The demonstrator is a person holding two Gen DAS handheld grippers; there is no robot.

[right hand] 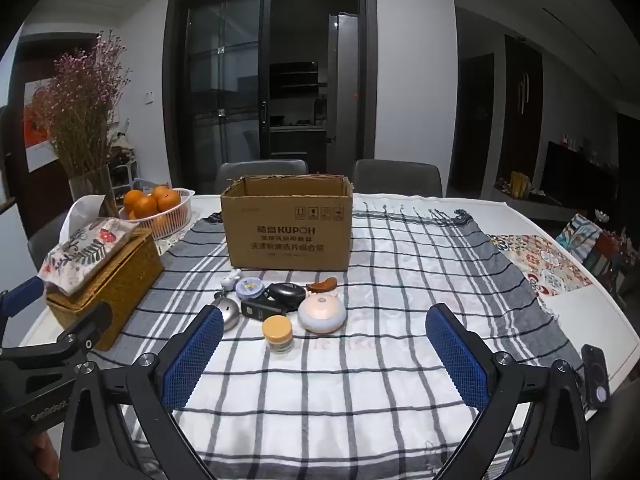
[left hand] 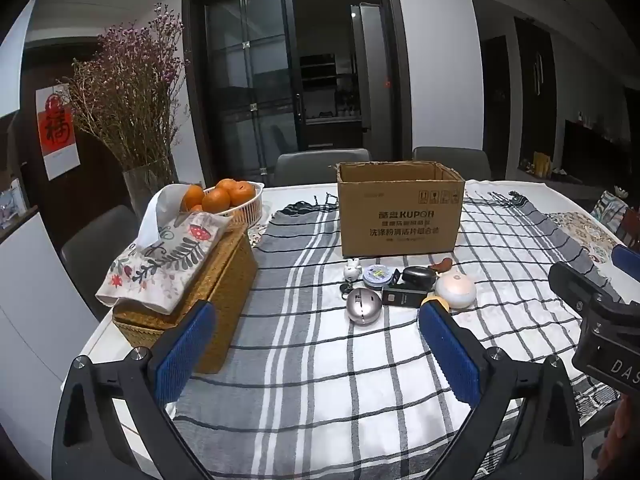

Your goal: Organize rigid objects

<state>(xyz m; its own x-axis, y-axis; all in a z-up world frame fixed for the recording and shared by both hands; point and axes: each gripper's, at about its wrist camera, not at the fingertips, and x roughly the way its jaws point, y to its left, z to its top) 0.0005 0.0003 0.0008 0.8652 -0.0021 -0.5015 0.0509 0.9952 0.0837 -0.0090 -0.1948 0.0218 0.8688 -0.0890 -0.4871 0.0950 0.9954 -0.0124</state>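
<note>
Both claws, left gripper [left hand: 316, 344] and right gripper [right hand: 324, 350], spread wide, empty. Ahead: small objects [right hand: 280, 304] clustered; black case [right hand: 260, 309] lengthwise left-right. Beyond, cardboard box [right hand: 288, 232] open-topped on checked tablecloth [right hand: 400, 280], dim dining room.

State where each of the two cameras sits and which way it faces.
Left wrist: on the left gripper, looking forward and down over the checked cloth at the cardboard box; its open fingers show, the right gripper at the right edge.
Right wrist: on the right gripper, facing likewise; its open fingers show, the left gripper at the left edge.
Shared: box, small items, orange basket.
</note>
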